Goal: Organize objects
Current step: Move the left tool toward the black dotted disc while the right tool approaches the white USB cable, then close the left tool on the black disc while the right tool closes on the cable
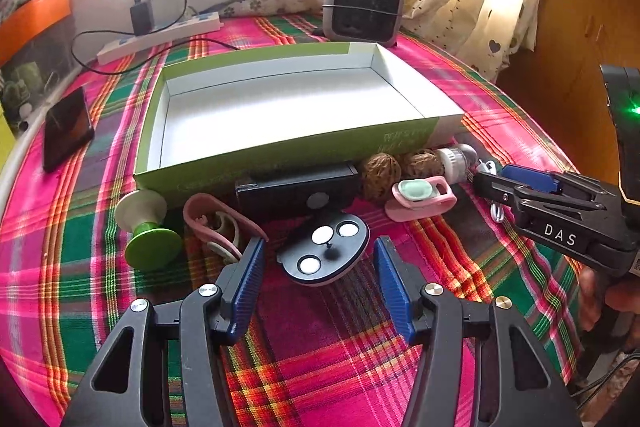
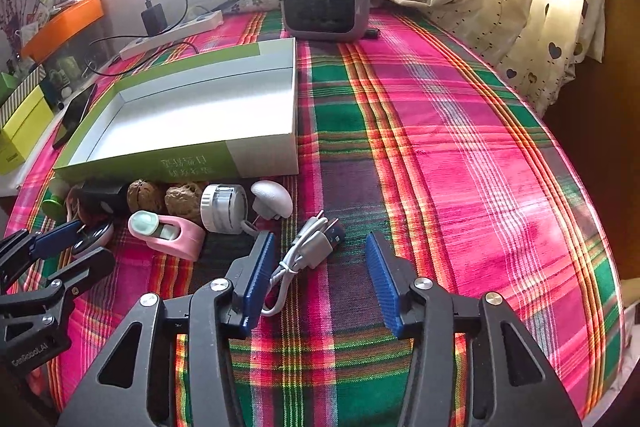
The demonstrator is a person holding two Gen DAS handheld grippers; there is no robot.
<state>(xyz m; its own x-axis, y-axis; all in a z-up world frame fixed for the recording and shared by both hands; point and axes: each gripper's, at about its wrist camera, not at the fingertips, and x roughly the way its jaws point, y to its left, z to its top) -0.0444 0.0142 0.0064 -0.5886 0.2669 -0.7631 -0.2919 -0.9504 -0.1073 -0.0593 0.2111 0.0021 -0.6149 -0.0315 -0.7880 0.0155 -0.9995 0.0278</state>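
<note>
Left hand-held gripper (image 1: 320, 259): being held wide open, empty, black disc (image 1: 323, 253) between the jaws.
Right hand-held gripper (image 2: 320, 255): being held part open, nothing gripped.
Risk: white cable (image 2: 308, 247) at 12 o'clock being snagged loosely and dropped short of the box (image 2: 192, 155).

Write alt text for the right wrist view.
The right gripper, fingers open, hangs over a coiled grey cable on a pink and green plaid cloth. To the left, small items line the front of an empty green and white box: walnuts, a pink clip, a white plug.
</note>
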